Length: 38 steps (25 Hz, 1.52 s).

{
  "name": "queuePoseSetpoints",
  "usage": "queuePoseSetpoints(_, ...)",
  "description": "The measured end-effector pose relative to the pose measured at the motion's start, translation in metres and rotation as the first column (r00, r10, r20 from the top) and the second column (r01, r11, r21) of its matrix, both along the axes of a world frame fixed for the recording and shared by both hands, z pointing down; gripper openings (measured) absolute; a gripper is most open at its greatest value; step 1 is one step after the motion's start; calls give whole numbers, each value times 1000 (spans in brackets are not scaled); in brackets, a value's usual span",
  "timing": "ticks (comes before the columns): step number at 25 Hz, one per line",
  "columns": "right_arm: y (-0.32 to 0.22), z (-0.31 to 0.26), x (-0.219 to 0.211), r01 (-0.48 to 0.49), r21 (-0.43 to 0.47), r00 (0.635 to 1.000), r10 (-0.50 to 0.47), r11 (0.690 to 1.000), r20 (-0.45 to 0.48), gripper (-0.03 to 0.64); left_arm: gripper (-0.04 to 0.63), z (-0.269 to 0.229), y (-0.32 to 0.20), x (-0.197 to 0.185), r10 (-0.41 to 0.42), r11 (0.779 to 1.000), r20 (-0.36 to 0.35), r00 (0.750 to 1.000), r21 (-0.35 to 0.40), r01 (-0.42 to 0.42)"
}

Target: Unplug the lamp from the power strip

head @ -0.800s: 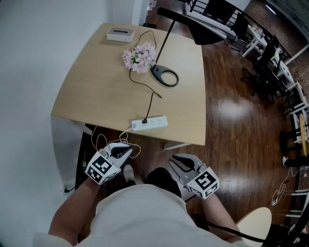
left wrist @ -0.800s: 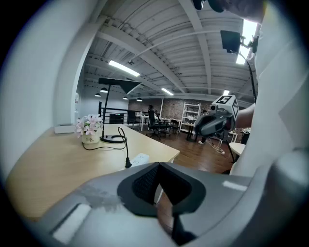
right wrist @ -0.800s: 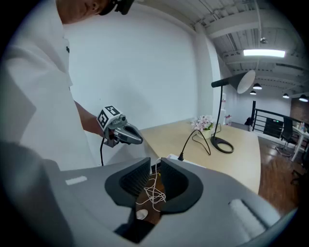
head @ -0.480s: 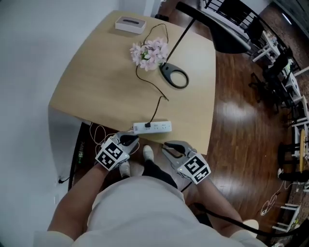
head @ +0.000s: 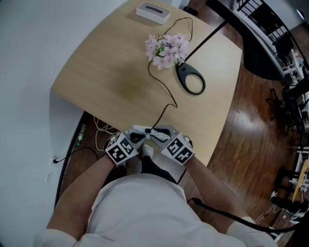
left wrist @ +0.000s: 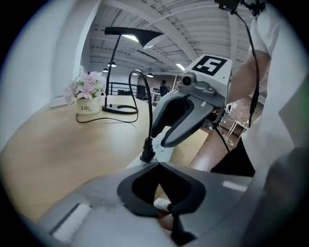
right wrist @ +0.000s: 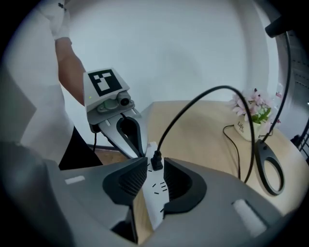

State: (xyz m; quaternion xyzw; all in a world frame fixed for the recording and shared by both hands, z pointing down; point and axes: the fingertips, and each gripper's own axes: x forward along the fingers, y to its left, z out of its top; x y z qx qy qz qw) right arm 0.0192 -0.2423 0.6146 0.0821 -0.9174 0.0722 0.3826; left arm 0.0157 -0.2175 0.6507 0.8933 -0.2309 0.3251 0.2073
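The white power strip [right wrist: 153, 193] lies at the near edge of the wooden table [head: 111, 72]. The lamp's black plug [right wrist: 157, 161] stands in it, and its black cable [head: 166, 108] runs to the lamp's ring base [head: 193, 83]. My right gripper [right wrist: 155, 165] is open and straddles the strip, with the plug between its fingertips and untouched by the pads. My left gripper [left wrist: 157, 164] has its tips together at the strip's [left wrist: 164, 152] other end, just short of the plug [left wrist: 147, 152]. In the head view both grippers, left [head: 140, 136] and right [head: 157, 135], cover most of the strip.
A pot of pink flowers [head: 166, 48] stands beside the lamp base, and a white box [head: 153, 12] sits at the far edge. White cords [head: 104, 135] hang below the near table edge. Brown wooden floor [head: 251, 125] lies to the right.
Both grippers have risen from below the table's near edge and come together at the power strip, the right one now over the plug. The view has shifted closer to the table.
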Motion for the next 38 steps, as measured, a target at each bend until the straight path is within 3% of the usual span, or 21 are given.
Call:
queuePoseSetpoints(6,-1,19,-15,155,-5,988,-155,988,-21,112,3,6,0,2,-51,998,7,999,-28,51)
queuePoseSetpoints(10,1,17,-19,234,14,972,-234,972,-26,58,3,5,0,2,-52,998,21,998,-38,53)
queuePoseSetpoints(14,0,9,-20,261,1,965,-261,965,7,57,3,5,-1,2,-56,997,24,998,-53,58)
queuePoseSetpoints(22,-48,1,-1,123,-35,992,-121,992,38,56,3,5,1,0,-79,995,30,996,-63,81)
queuePoseSetpoints(25,-64,13,9,56,-113,998,-51,992,43,57,3,6,1,-2,-77,995,33,997,-65,79)
queuePoseSetpoints(29,-76,23,16,-55,-289,994,81,956,78,57,3,6,-2,-1,-79,995,26,997,-55,80)
queuePoseSetpoints(34,-82,36,21,-113,-356,989,139,928,48,58,3,6,-2,-3,-97,992,42,994,-71,100)
queuePoseSetpoints(38,-81,40,26,-126,-364,988,149,923,37,97,3,6,-2,-3,-103,991,47,994,-78,106)
